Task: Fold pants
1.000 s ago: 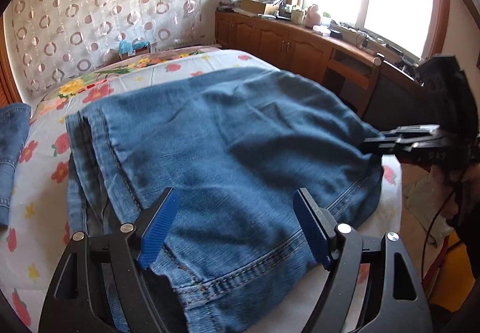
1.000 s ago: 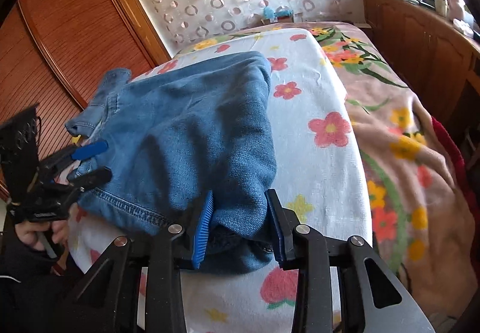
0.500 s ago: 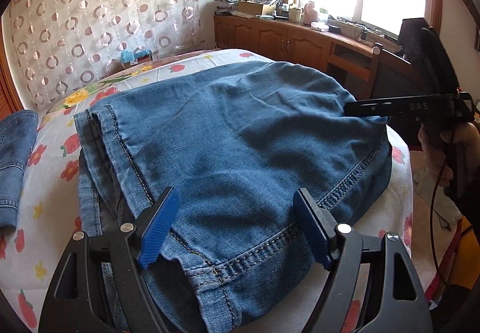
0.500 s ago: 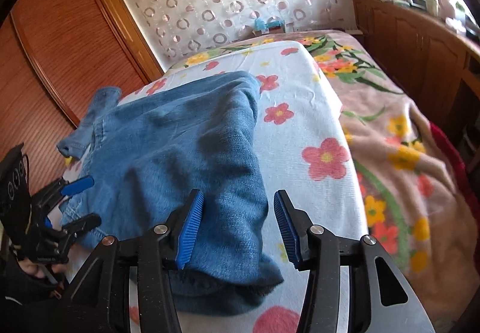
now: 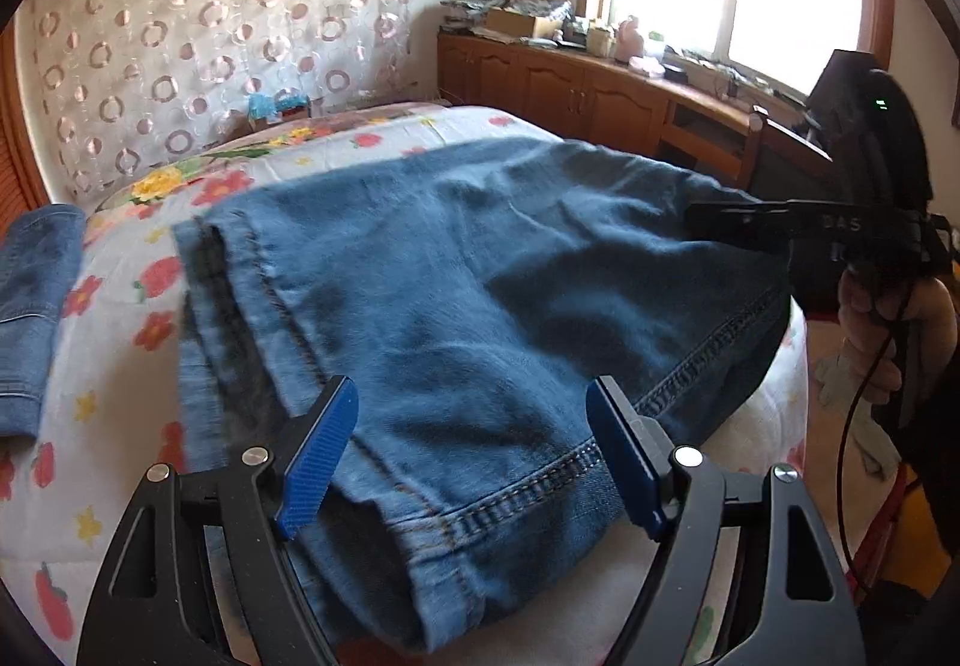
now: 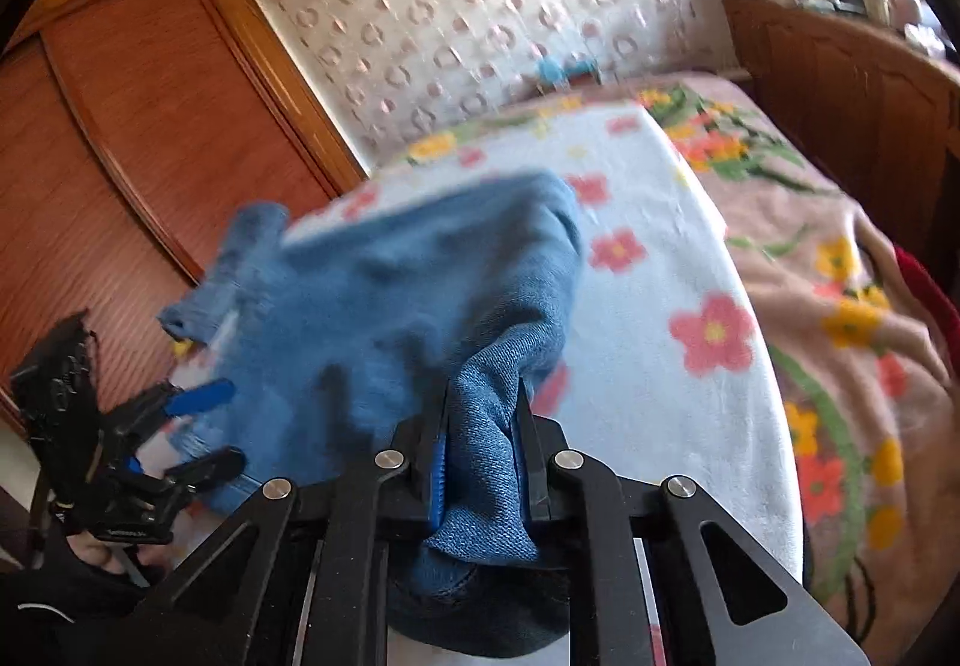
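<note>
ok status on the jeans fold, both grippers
Right gripper shut on a bunch of the jeans. Left gripper open over the hem, nothing held. Jeans partly folded on the floral bed. Nothing in the way.

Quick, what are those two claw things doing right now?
Left gripper: open, holding nothing, over the folded blue denim pants.
Right gripper: closed on a bunch of the pants.

Blue denim pants (image 5: 480, 294), white sheet (image 6: 660, 396) with red flowers, black tongs (image 5: 474, 456) with blue pads (image 5: 315, 462)
</note>
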The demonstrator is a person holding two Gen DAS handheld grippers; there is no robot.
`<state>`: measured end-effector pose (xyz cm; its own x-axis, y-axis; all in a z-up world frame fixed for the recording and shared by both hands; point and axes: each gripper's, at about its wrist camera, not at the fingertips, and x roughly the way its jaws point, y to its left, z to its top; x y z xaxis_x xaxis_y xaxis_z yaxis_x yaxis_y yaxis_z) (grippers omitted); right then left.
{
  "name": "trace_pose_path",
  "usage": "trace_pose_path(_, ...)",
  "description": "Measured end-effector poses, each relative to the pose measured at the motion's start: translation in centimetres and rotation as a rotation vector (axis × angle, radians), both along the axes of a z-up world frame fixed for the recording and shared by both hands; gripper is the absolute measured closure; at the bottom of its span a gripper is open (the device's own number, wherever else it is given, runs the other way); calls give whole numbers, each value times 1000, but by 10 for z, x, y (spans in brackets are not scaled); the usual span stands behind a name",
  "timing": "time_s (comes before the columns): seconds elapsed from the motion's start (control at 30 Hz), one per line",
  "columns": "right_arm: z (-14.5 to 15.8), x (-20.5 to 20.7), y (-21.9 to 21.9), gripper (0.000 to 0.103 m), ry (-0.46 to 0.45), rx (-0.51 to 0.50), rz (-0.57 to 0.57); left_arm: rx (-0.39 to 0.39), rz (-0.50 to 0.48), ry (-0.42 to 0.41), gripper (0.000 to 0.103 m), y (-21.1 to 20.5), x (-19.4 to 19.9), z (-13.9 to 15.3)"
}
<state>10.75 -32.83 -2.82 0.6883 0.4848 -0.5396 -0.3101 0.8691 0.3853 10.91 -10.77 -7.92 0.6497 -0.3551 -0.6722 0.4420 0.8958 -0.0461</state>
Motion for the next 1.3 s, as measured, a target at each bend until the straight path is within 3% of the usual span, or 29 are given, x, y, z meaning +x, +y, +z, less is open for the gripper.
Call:
trace_pose_path(0.27,45,-8,43,88,-108,-8,108,-23,68,-95,24,35,-15,40)
trace_pose_path(0.53,64,-10,105,89,-152,-31,241,-29,174,-174,24,89,-32,66)
trace_pose_path(0.83,45,2,187,90,-121,-96,409,-27,308,-171,24,141,-40,59)
trace_pose_path(1.13,-7,23,239,89,7,-162,495,-54,358,-149,24,164,-36,48)
trace_pose_path(1.3,1,26,239,74,9,-145,491,-54,350,-141,24,162,-37,45)
